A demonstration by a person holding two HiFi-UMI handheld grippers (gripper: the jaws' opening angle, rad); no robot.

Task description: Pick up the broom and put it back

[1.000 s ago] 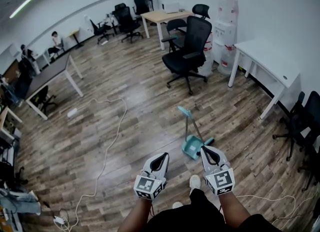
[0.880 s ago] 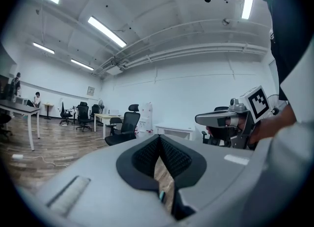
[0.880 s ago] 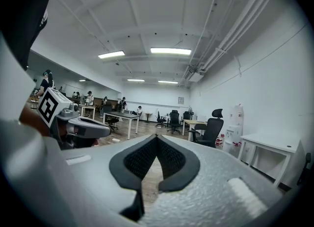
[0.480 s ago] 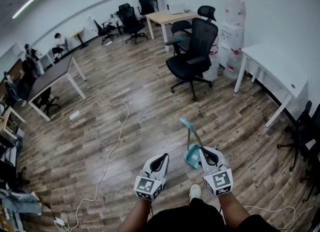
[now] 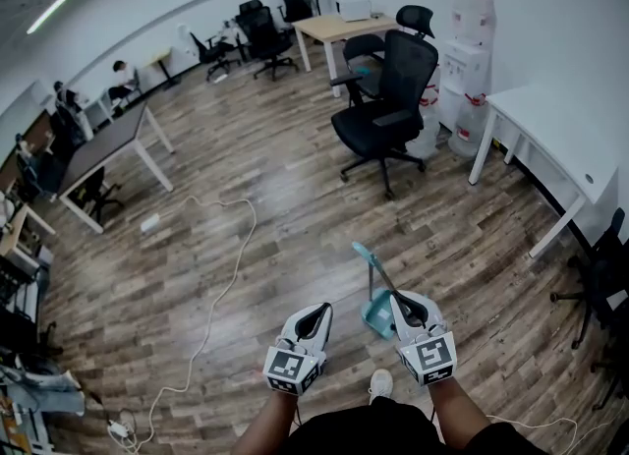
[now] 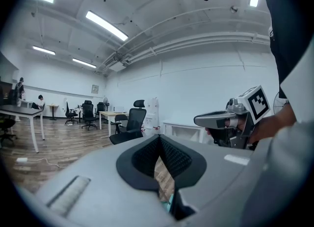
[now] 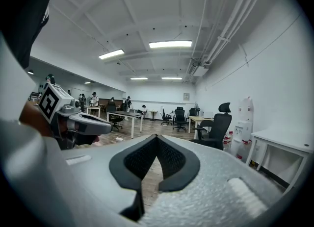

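Your left gripper (image 5: 316, 313) and right gripper (image 5: 405, 304) are closed and empty; the broom (image 5: 374, 298) stands just beyond the right jaws.

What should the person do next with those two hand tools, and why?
Probably open the right gripper and ease it toward the broom. Its jaws are together with nothing between them, and the teal-topped broom stands on the wooden floor just ahead of it, not yet touched.
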